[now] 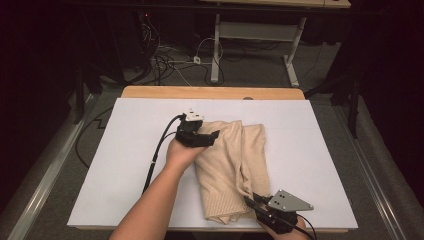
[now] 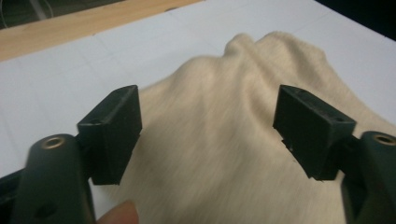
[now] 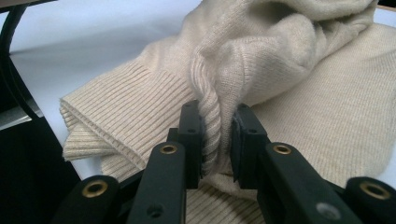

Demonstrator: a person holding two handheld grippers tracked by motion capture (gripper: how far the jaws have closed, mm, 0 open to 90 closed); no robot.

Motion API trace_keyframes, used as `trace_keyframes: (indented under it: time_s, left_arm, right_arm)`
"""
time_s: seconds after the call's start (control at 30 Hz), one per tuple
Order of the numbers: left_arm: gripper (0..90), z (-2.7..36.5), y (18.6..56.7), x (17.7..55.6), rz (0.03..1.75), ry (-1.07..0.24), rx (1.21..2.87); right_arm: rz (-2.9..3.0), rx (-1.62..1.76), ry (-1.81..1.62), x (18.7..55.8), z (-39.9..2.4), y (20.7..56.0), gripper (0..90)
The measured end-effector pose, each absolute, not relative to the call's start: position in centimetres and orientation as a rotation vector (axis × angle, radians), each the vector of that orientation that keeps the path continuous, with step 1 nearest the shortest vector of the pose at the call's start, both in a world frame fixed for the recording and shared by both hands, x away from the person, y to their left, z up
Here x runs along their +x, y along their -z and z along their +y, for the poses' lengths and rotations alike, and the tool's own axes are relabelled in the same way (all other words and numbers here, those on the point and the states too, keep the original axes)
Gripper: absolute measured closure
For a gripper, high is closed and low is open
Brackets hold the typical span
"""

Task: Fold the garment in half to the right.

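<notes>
Right gripper [image 1: 255, 201], held at near edge of white tabletop [image 1: 125, 165], is seen clamped on ribbed hem fold of cream knitted sweater [image 1: 232, 165]; fabric is pinched tight between both black jaws in right gripper view [image 3: 215, 135]. Sweater is laid folded lengthwise, from tabletop's middle down to near edge, right of centre. Left gripper [image 1: 212, 136] is held over sweater's far left part, jaws spread wide apart above knit, nothing gripped between them [image 2: 208, 135]. Wooden strip [image 1: 210, 92] is exposed along far edge.
</notes>
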State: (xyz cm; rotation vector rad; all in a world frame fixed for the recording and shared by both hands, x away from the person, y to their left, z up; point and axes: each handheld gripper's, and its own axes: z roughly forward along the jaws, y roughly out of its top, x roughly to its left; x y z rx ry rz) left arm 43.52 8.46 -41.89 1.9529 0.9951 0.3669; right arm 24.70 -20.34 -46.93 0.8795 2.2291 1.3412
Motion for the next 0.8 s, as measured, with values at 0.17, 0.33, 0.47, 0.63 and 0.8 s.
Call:
trace_keyframes:
  time_s: [0.17,0.33,0.47,0.63,0.8]
  left_arm:
    - [14.0,11.1,43.0,42.1,1.029,-0.363,1.938]
    - [5.2,13.4,44.3,40.5,1.051,-0.372,1.942]
    - [0.0,15.1,45.3,39.0,1.059,-0.361,1.939]
    - [0.0,16.9,46.2,36.5,1.060,-0.398,1.941]
    - [0.0,18.5,46.6,34.2,1.066,-0.430,1.962]
  right_arm:
    - [2.228,0.885,-1.340,24.7,-20.4,47.0,77.0]
    - [2.225,0.895,-1.345,24.7,-20.4,47.0,76.9]
    - [2.224,0.897,-1.345,24.6,-20.5,47.1,76.8]
    - [2.215,0.908,-1.352,24.6,-20.6,47.0,76.8]
    - [2.204,0.919,-1.357,24.4,-21.0,46.8,76.7]
